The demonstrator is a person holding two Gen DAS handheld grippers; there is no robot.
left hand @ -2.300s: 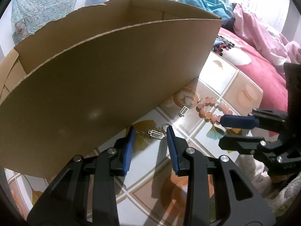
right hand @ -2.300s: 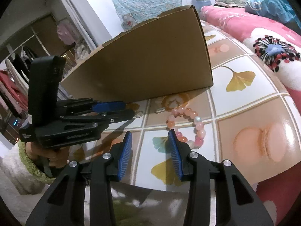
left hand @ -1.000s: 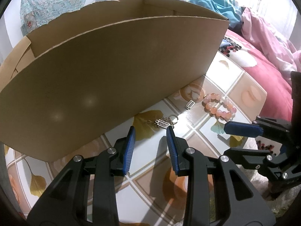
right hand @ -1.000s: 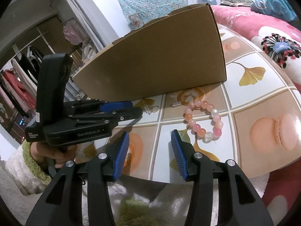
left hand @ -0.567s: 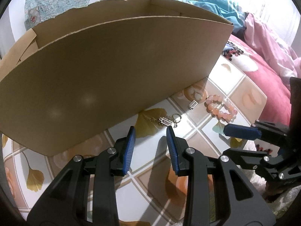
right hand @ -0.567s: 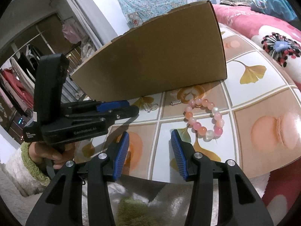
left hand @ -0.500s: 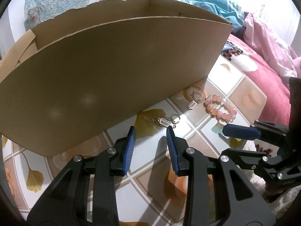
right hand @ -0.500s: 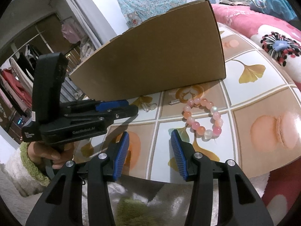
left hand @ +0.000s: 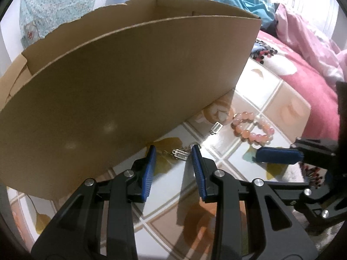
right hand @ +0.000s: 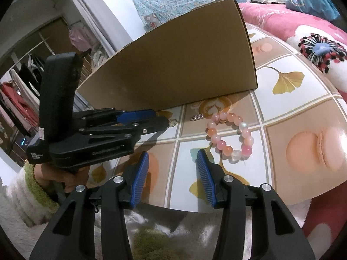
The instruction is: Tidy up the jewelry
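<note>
Left tongs apart, hovering over small silver chain with rectangular charm on patterned tiled table; charm between blue pads, not pinched. Right tongs apart, empty, low at table's near edge. Pink beaded bracelet at 1 o'clock from right tongs; small silver spring-like charm just beside bracelet. Large brown cardboard box at 12 o'clock behind.

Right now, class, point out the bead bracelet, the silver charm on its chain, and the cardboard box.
bead bracelet (right hand: 230, 134), right wrist view, a pink bead.
silver charm (left hand: 179, 154), left wrist view, its ribbed body.
cardboard box (left hand: 121, 91), left wrist view, near wall.
</note>
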